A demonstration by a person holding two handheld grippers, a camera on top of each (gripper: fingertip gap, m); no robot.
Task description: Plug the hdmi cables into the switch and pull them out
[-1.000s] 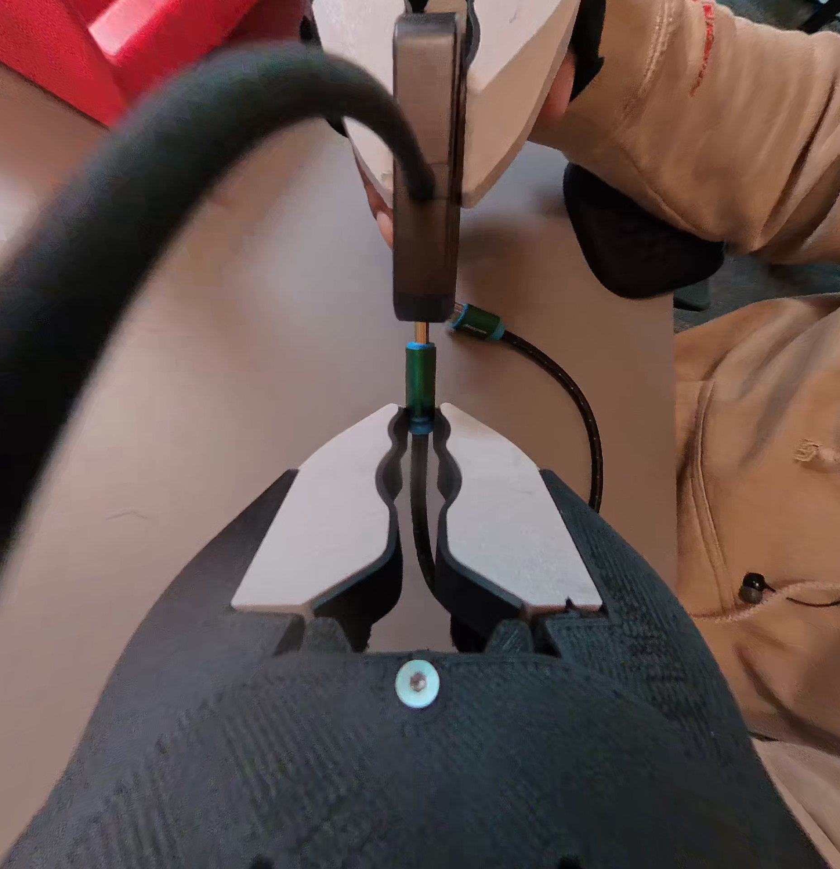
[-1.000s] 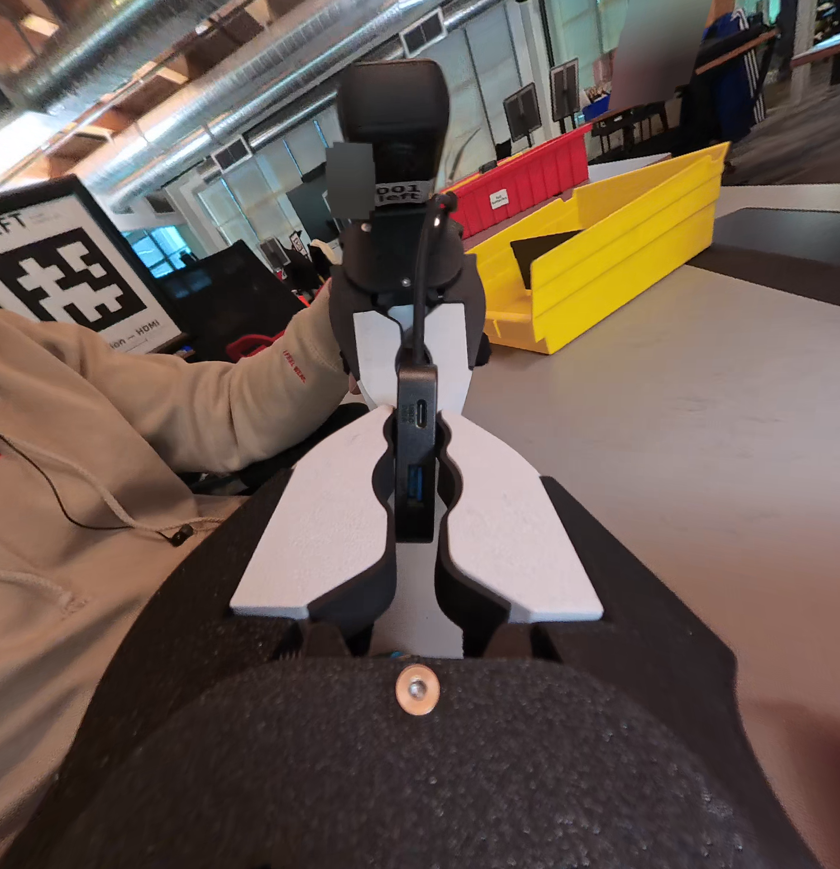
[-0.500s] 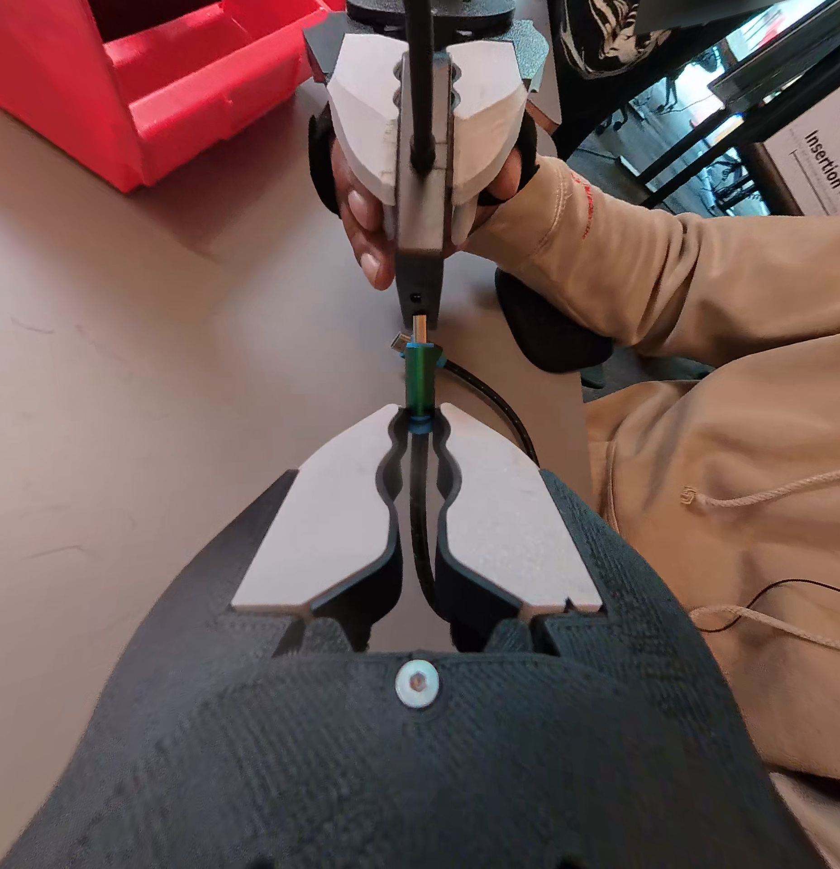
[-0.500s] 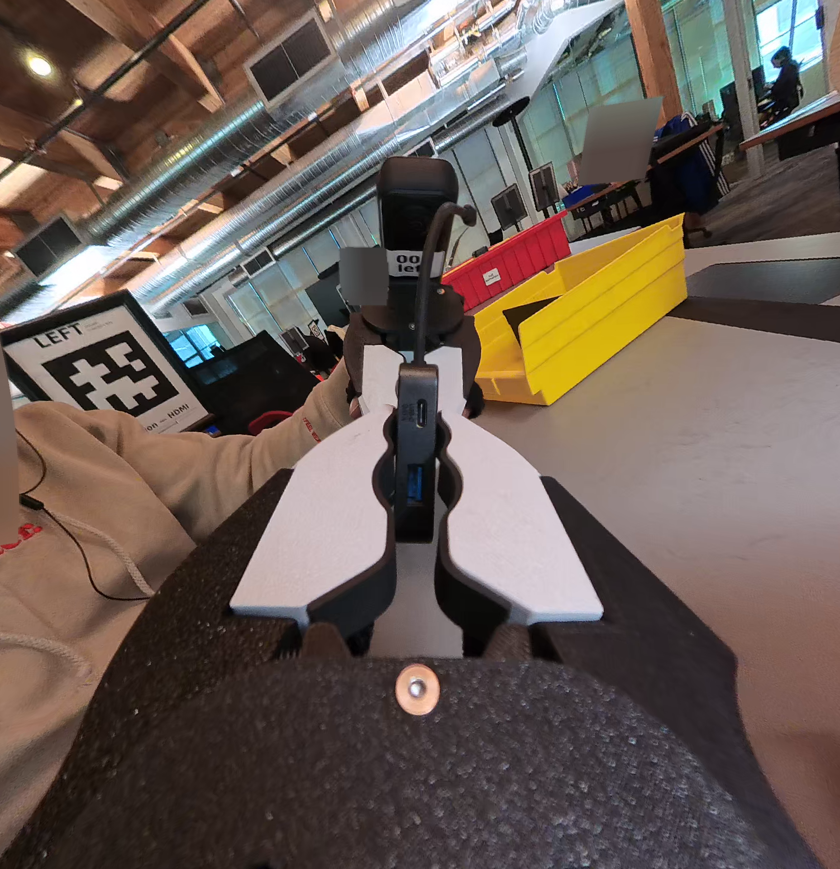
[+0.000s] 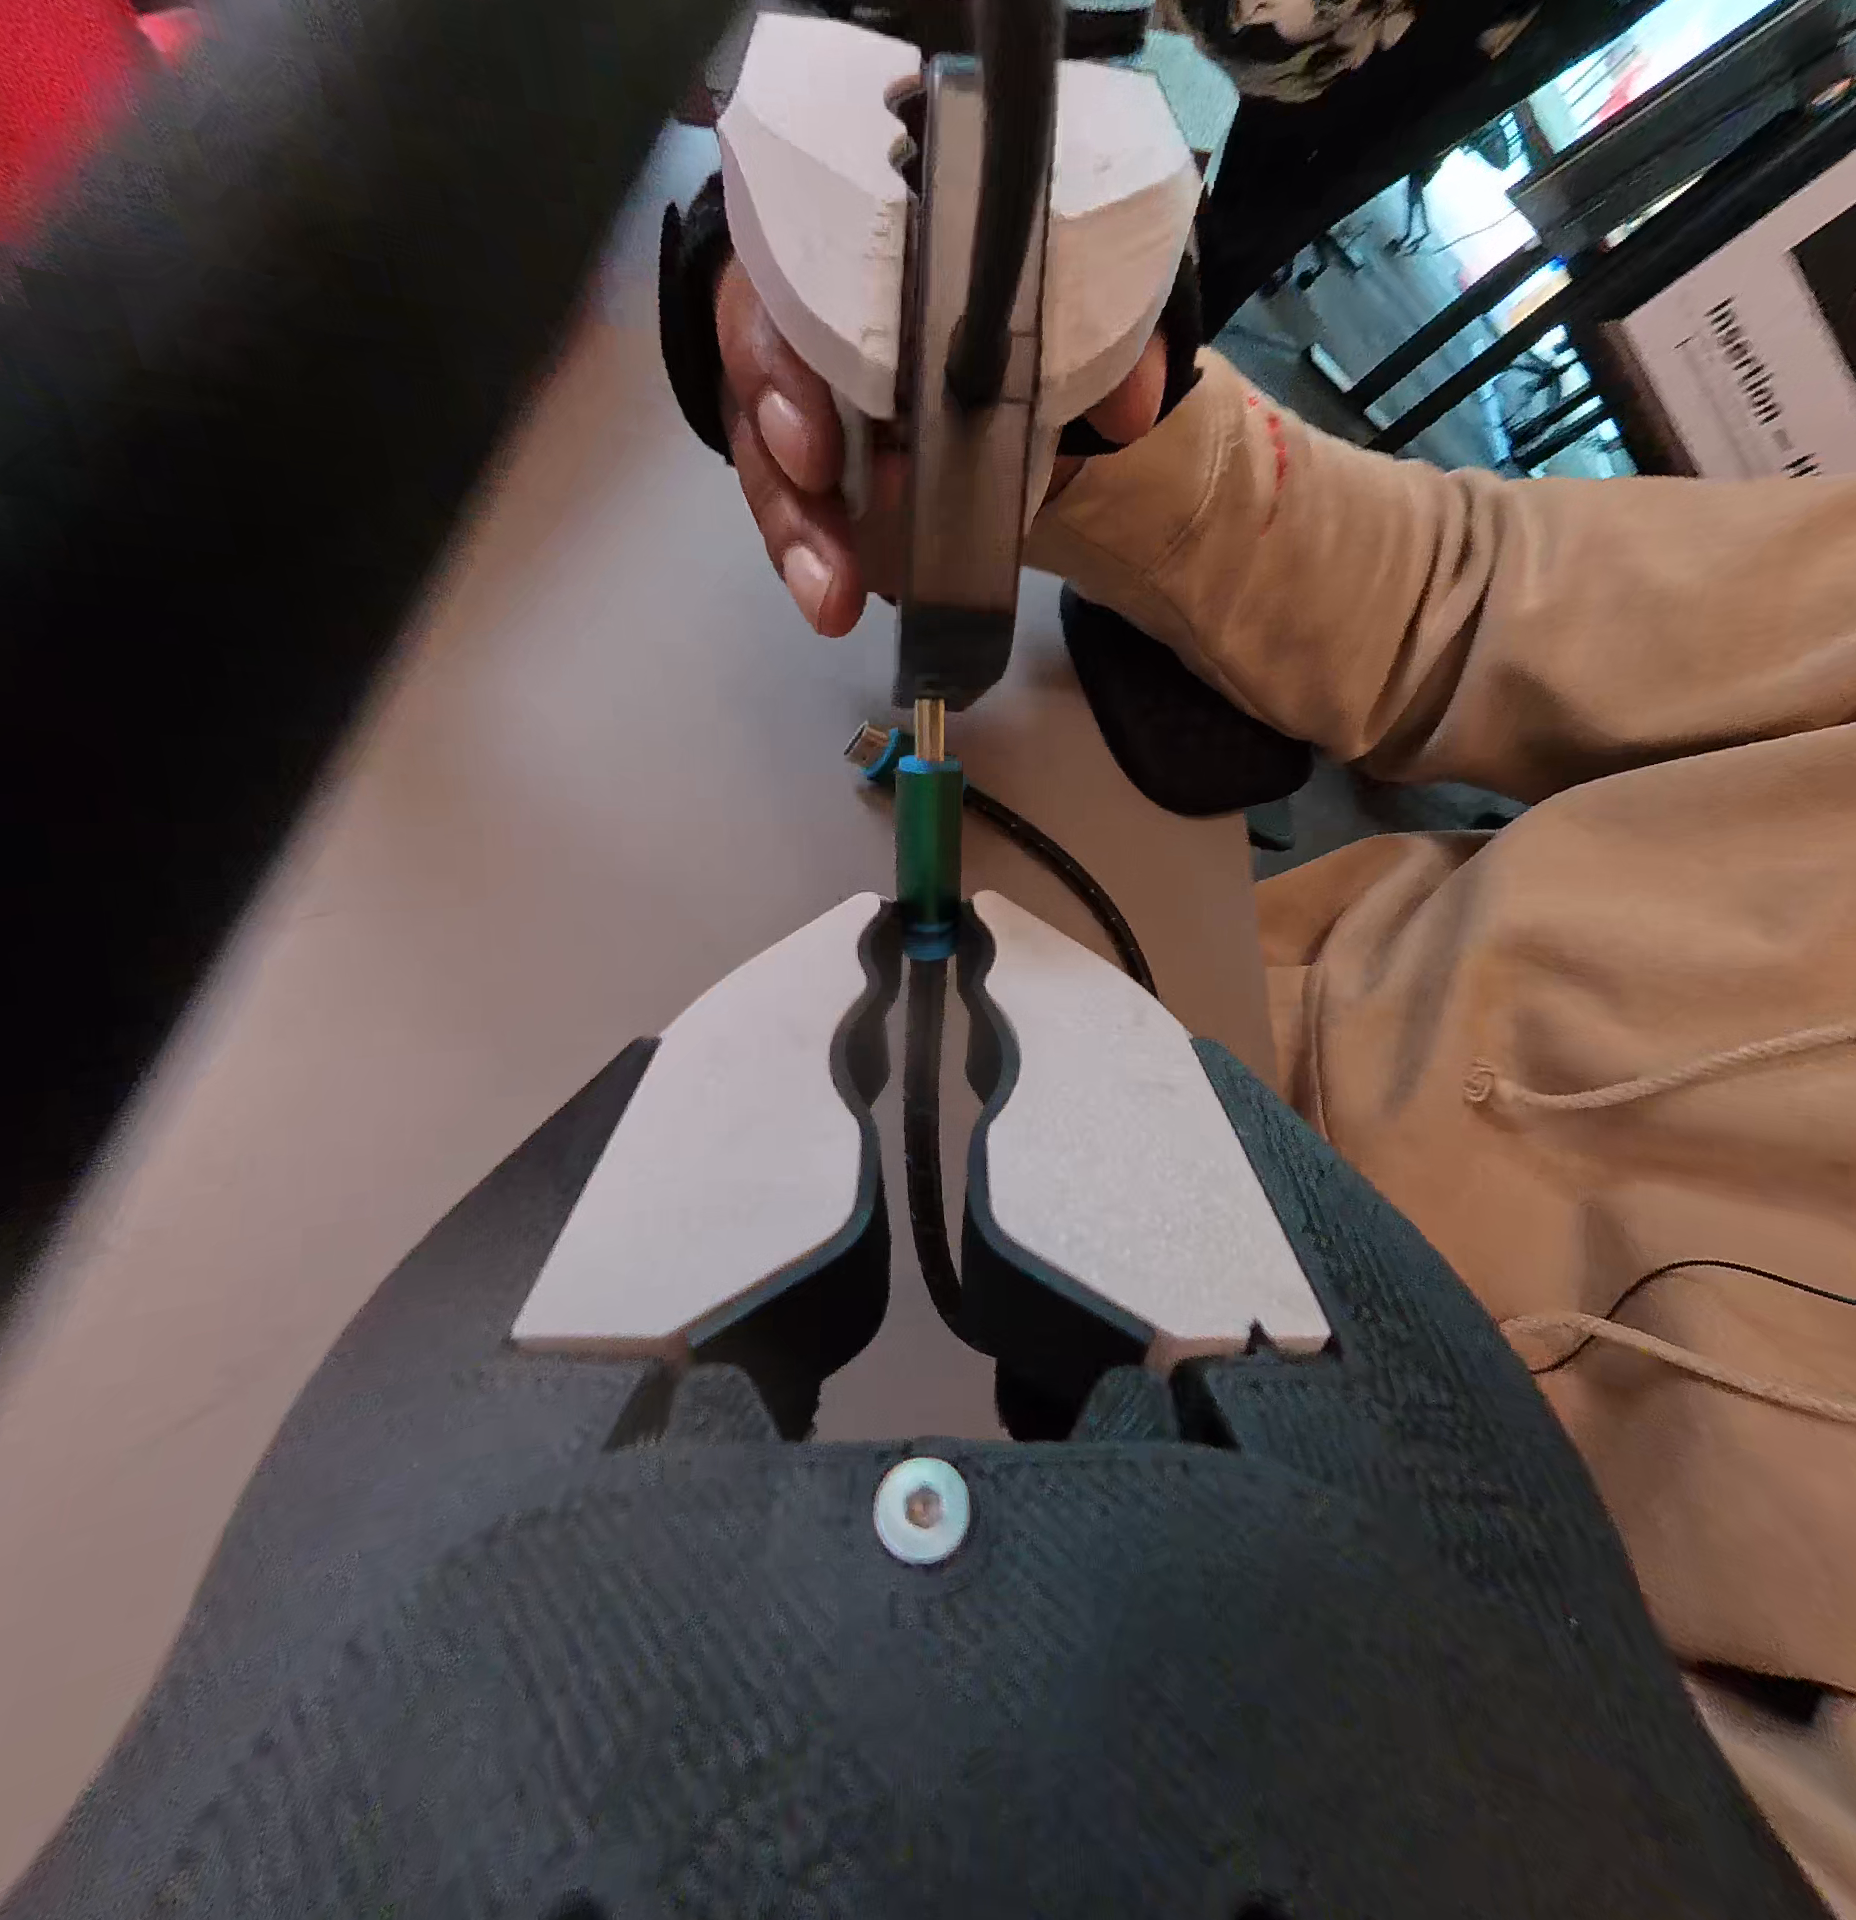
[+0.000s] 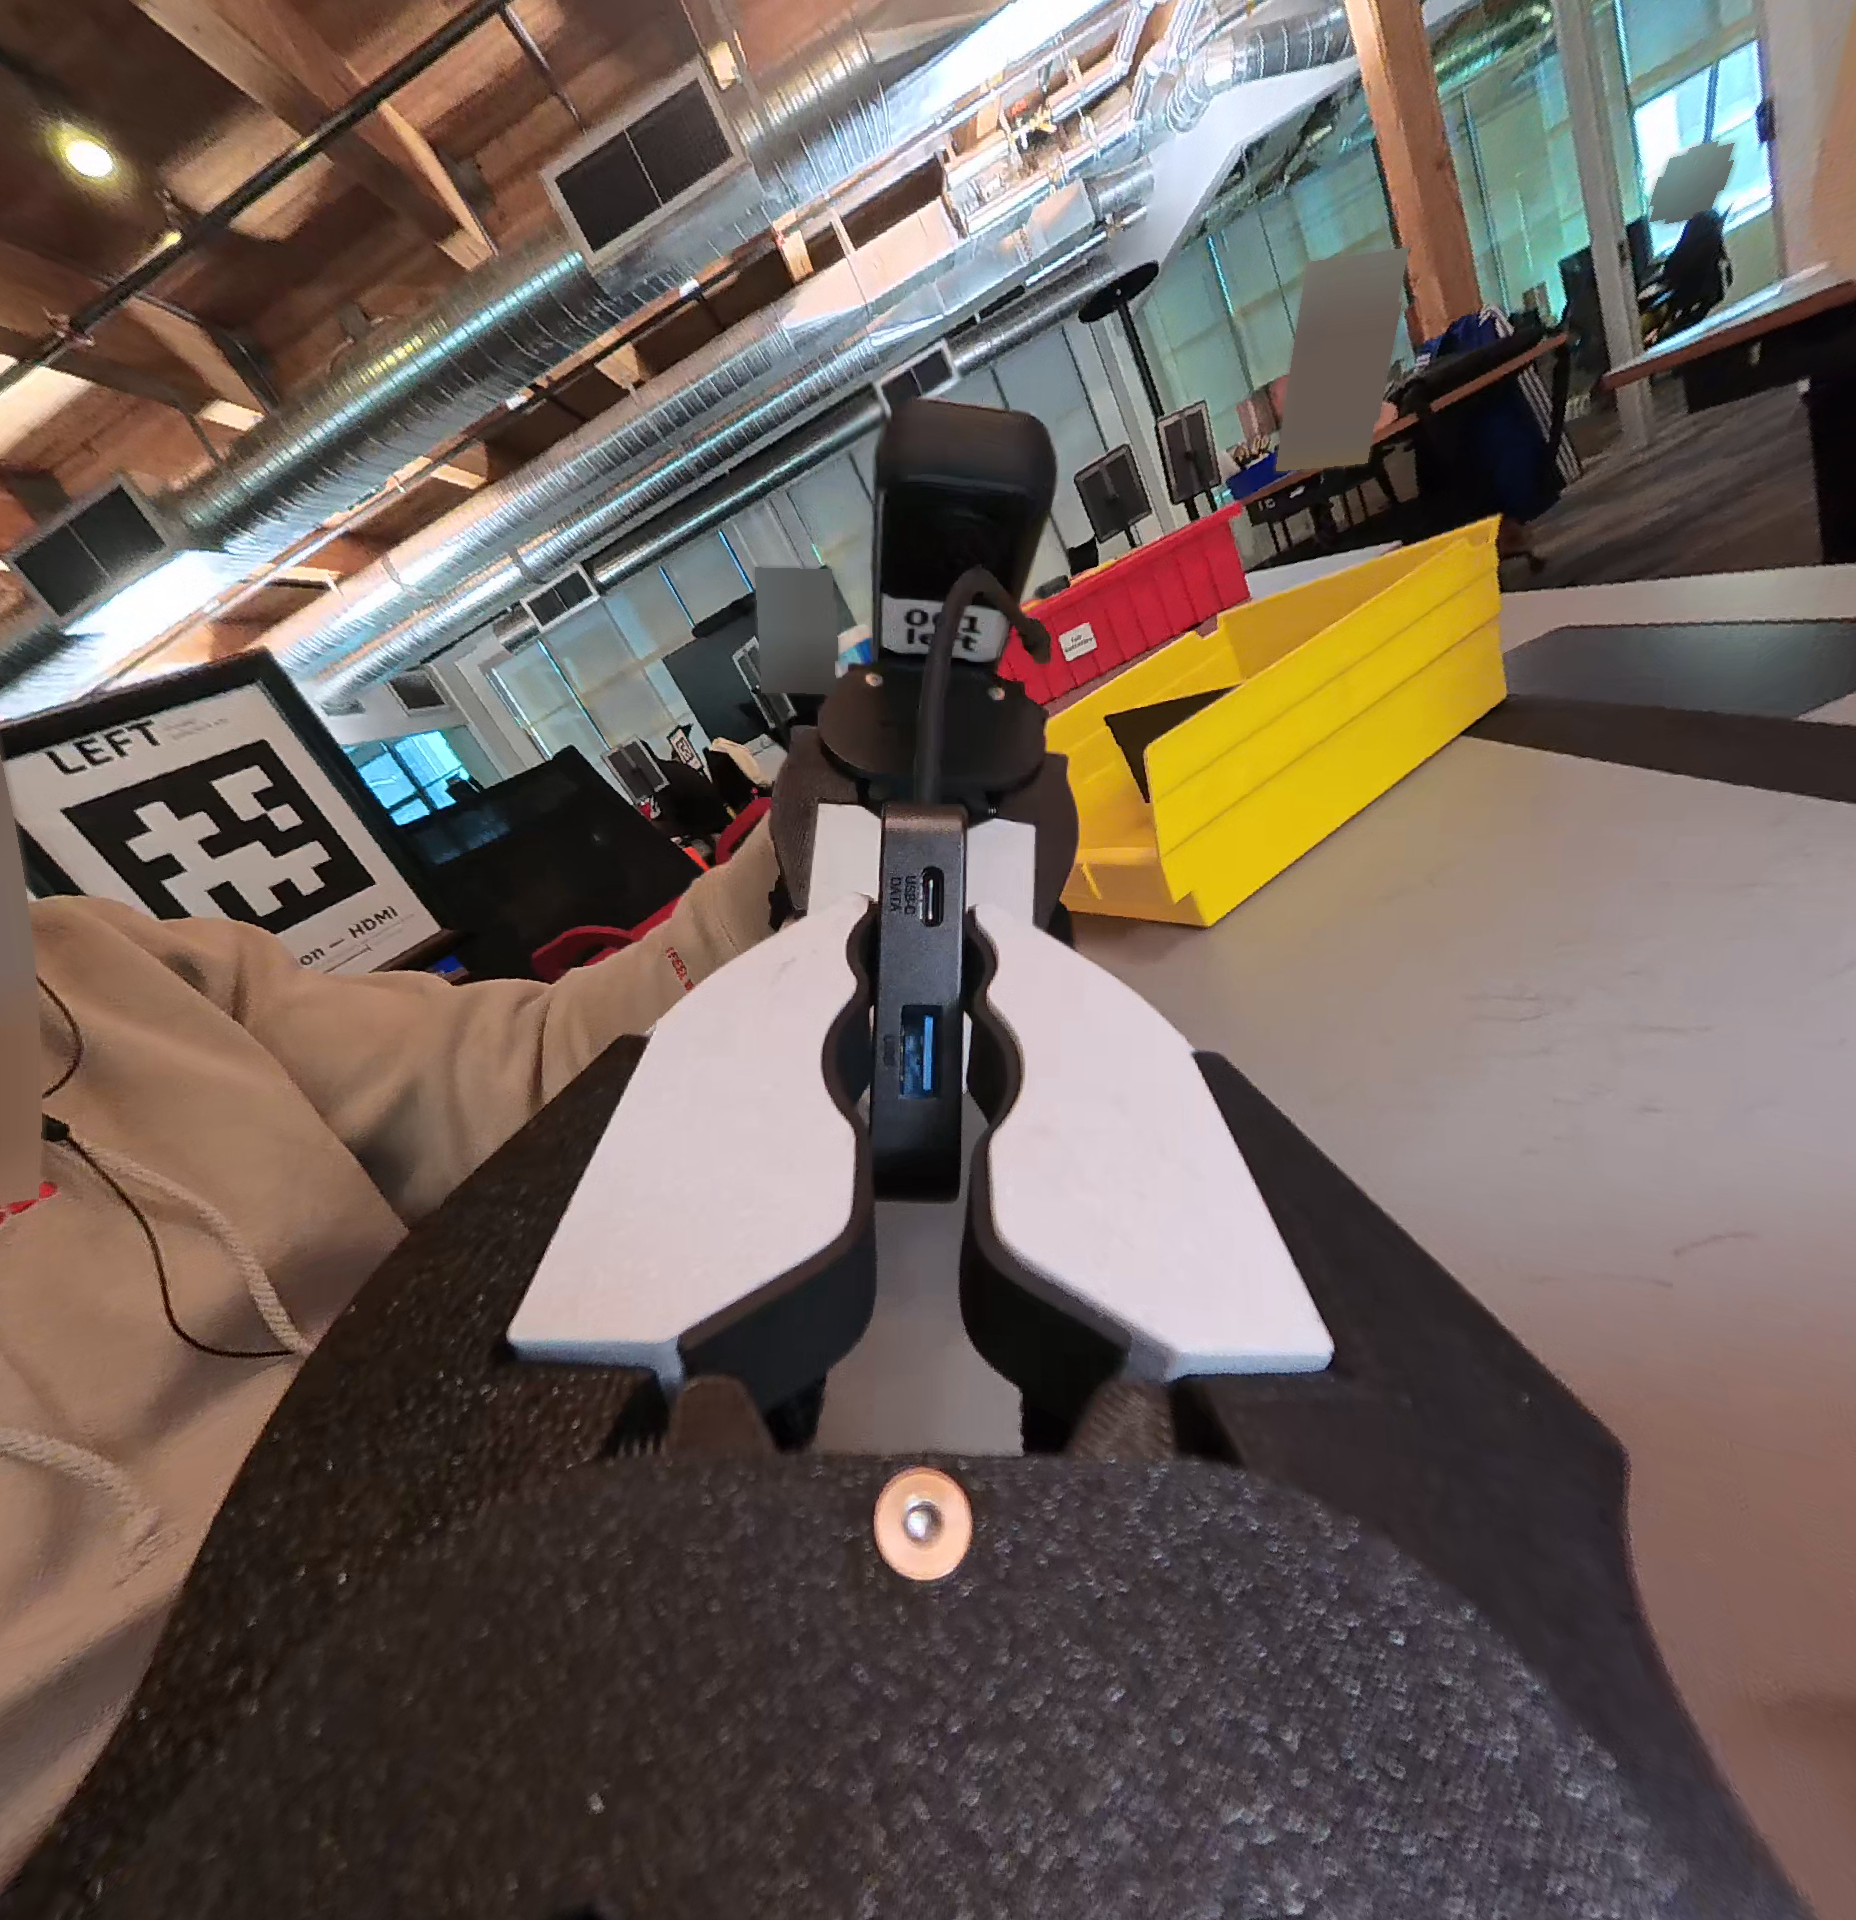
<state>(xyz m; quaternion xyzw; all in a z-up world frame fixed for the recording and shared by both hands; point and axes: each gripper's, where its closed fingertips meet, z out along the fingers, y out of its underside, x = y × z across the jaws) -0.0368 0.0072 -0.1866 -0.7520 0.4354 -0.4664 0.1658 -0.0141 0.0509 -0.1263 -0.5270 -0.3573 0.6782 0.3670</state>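
Note:
My left gripper is shut on a green HDMI plug with a black braided cable. The plug's gold tip touches the lower edge of the grey switch. My right gripper is shut on that switch and holds it edge-on above the table; it shows in the left wrist view straight ahead. In the right wrist view the left gripper stands right behind the switch. A second green plug lies on the table beside the first.
A thick black cable crosses the left wrist view, blurred and close. A person's tan sleeve and hand hold the right gripper. A yellow bin and a red bin stand on the table behind. The tips of one gripper are about 8 centimeters away from the tips of the other.
The switch and right gripper have come closer to the left gripper. The thick black cable has swung back across the left of the left wrist view. The plug stays gripped, tip at the switch.

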